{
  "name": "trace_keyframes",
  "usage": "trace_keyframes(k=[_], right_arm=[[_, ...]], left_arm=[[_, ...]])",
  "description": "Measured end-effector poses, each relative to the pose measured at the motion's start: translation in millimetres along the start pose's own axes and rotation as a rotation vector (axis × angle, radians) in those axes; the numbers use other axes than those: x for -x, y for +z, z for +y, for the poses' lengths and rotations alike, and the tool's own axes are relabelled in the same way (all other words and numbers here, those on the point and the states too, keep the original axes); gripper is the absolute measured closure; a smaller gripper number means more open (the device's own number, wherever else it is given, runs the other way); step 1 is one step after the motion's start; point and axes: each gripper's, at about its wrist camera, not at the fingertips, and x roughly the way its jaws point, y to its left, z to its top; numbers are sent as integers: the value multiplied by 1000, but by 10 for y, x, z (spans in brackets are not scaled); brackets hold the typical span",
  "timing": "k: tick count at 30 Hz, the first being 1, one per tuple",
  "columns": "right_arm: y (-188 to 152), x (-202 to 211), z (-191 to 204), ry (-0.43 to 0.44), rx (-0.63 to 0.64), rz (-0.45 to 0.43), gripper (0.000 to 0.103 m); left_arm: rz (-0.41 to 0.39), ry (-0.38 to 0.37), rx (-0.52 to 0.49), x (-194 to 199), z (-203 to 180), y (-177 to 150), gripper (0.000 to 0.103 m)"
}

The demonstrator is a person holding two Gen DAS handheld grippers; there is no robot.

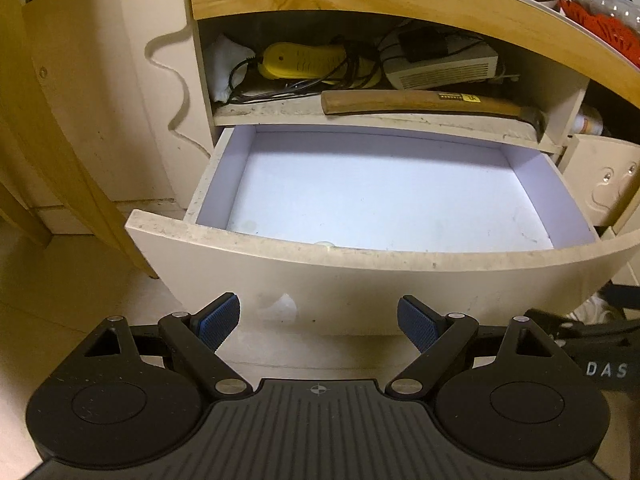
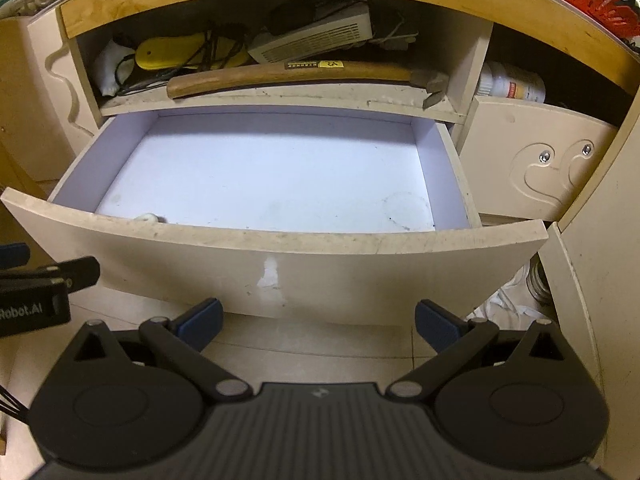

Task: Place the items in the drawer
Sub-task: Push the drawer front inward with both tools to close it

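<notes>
The cream drawer (image 1: 360, 258) is pulled out, its white floor bare except for a small white bit at the front edge; it also shows in the right wrist view (image 2: 280, 236). On the shelf above lie a wooden-handled hammer (image 1: 432, 102) (image 2: 288, 74), a yellow device with black cords (image 1: 300, 60) (image 2: 176, 54) and a white vented box (image 1: 440, 66) (image 2: 316, 38). My left gripper (image 1: 319, 322) is open and empty in front of the drawer face. My right gripper (image 2: 319, 324) is open and empty, also before the drawer face.
A closed cream drawer with a smile carving (image 2: 544, 164) sits to the right. A white bottle (image 2: 512, 82) lies above it. White cloth (image 2: 508, 300) lies on the floor at right. A wooden leg (image 1: 80, 184) stands at left. The left gripper's body (image 2: 36, 292) shows at the right view's left edge.
</notes>
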Motion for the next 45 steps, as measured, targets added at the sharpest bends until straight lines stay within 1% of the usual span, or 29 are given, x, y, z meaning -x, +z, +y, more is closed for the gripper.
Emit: trace_keyframes(k=[5, 14, 18, 20, 22, 32, 39, 45], right_arm=[[27, -102, -14, -15, 7, 5, 0], [71, -311, 12, -26, -1, 33, 0], [108, -381, 19, -34, -6, 26, 0], [153, -401, 1, -37, -29, 22, 0], [176, -425, -31, -30, -59, 28, 0], [259, -473, -28, -37, -53, 24, 0], [384, -555, -41, -39, -49, 14, 0], [516, -650, -43, -41, -48, 3, 0]], left_arm=[[18, 19, -17, -112, -25, 1, 15], [59, 31, -24, -333, -13, 45, 15], [59, 40, -24, -391, -9, 85, 15], [64, 36, -25, -412, -2, 100, 12], [66, 32, -23, -427, 1, 108, 12], [75, 33, -21, -513, -1, 207, 12], [82, 34, -19, -633, -1, 339, 12], [72, 40, -23, -746, -16, 487, 10]])
